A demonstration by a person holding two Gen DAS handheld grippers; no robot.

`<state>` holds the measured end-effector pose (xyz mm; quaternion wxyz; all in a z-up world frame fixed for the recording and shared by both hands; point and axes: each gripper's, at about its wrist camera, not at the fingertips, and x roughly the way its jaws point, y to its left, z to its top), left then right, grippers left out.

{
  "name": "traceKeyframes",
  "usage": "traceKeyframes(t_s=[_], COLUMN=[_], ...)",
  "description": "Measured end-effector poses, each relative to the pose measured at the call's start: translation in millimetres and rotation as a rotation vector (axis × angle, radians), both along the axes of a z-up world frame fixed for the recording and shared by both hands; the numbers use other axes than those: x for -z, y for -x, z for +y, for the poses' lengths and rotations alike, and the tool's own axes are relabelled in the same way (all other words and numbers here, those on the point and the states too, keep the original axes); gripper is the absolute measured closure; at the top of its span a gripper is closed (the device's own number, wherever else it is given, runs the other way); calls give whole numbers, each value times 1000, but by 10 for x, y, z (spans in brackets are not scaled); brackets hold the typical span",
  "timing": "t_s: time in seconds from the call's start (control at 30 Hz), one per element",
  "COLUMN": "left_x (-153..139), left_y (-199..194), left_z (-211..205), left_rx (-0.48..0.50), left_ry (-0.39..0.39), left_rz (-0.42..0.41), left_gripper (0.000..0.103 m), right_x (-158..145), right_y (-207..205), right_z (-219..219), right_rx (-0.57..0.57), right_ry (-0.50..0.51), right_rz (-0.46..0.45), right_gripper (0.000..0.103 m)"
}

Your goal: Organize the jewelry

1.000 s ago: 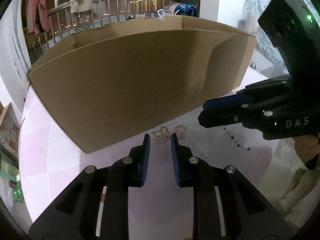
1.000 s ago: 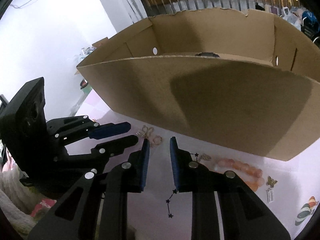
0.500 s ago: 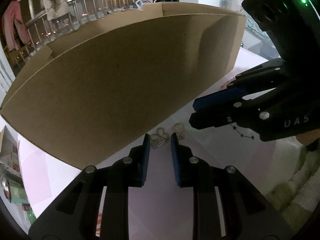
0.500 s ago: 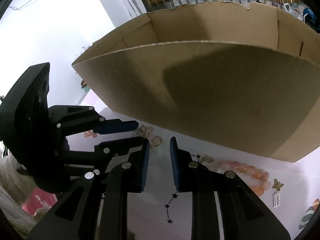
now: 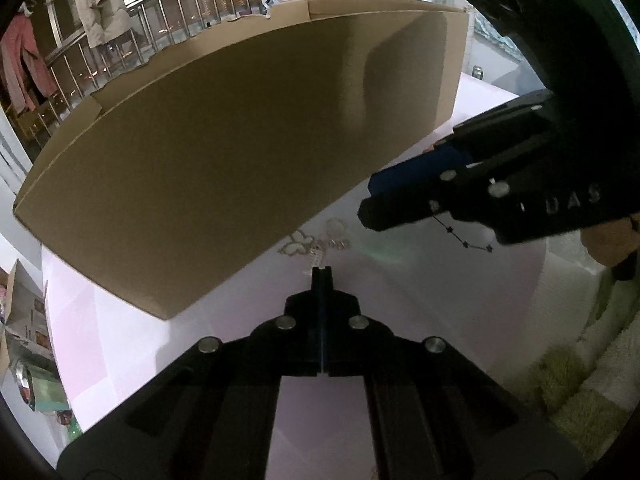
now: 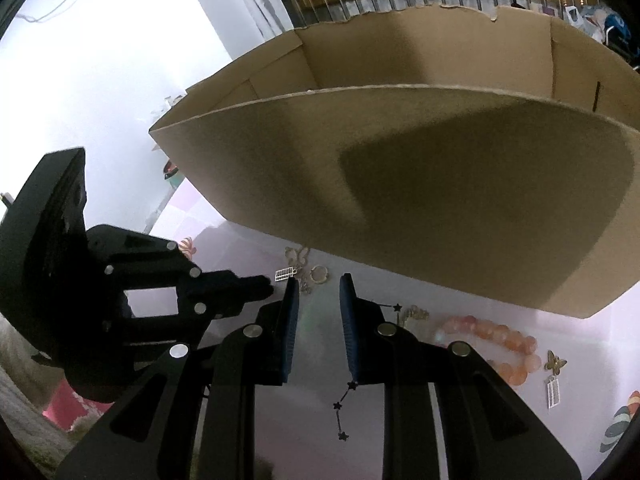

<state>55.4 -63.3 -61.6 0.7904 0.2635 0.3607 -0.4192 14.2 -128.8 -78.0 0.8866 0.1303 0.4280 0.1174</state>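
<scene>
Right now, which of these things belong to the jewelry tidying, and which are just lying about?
For the job:
gold earrings
star chain
pink bead bracelet
butterfly earring
cardboard box

Lying about:
hanging coats
railing
towel

A home: coats (image 5: 94, 8) hung beside a balcony railing (image 5: 200, 12), pink tabletop (image 5: 400, 280).

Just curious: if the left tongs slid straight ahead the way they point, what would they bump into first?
Probably the small gold jewelry cluster lying just beyond the shut left tongs; behind it stands the cardboard box. Depth is hard to judge.
</scene>
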Motion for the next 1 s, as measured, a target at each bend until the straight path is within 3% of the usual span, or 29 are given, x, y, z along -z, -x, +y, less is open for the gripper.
traceKeyframes(t_s=[0.17, 0.3, 0.37, 0.4, 0.6, 0.77, 1.0], left_x=[-6, -89, -89, -88, -4, 26, 38], left_y=[86, 53, 27, 8, -72, -79, -90], left_z=[76, 106, 90, 78, 2, -47, -47], left_rx=[-38, -69, -73, -74, -34, -4, 0], left_ry=[1, 65, 76, 76, 30, 7, -2], left_rz=[10, -8, -21, -33, -28, -7, -5], left_gripper=[103, 101, 79, 77, 78, 100, 100], right_x=[-15, -13, -16, -21, -22, -5, -1], right_y=[19, 5, 10, 10, 4, 3, 55], right_z=[-5, -25, -24, -26, -47, -50, -46], right_rx=[5, 12, 13, 13, 18, 22, 23], right_ry=[1, -8, -9, -10, -12, -17, -22], right_rz=[-1, 3, 4, 3, -2, -3, -5], right_gripper=[82, 82, 82, 82, 82, 82, 82])
